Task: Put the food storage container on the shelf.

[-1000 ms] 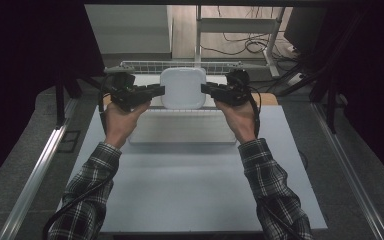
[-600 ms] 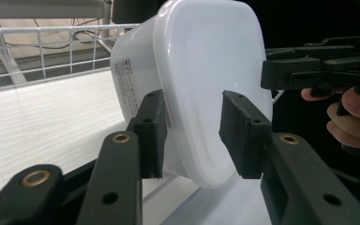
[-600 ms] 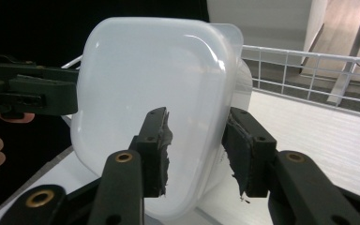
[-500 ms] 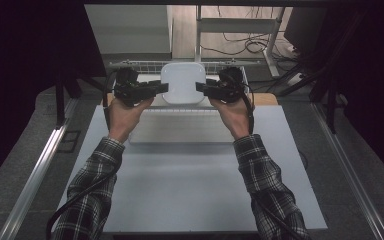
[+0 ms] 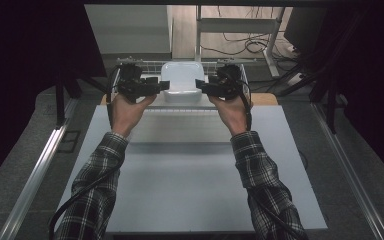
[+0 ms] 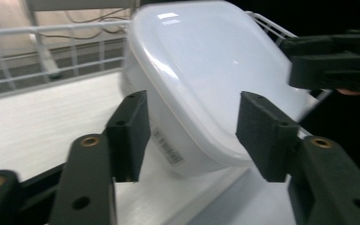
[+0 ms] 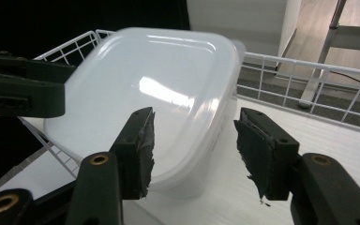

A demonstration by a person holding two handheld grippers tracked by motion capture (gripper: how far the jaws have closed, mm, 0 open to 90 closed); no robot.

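A white plastic container (image 5: 181,80) with its lid on sits tilted at the far edge of the table, inside a white wire basket (image 5: 145,65). My left gripper (image 5: 163,86) is at the container's left side and my right gripper (image 5: 200,84) at its right side. In the left gripper view the container (image 6: 206,61) has its near corner between the wide-apart jaws of the left gripper (image 6: 192,126). In the right gripper view the lid rim of the container (image 7: 154,79) lies between the spread jaws of the right gripper (image 7: 194,145). Both grippers are open.
The basket's wire wall (image 7: 300,75) rises just behind the container. A ridged white mat (image 5: 180,125) lies in front of it on the pale table top (image 5: 190,190). A wooden board edge (image 5: 265,98) shows at the right. Dark curtains and metal rails flank the table.
Both grippers and the container between them have moved away from the person, toward the wire basket at the far edge.
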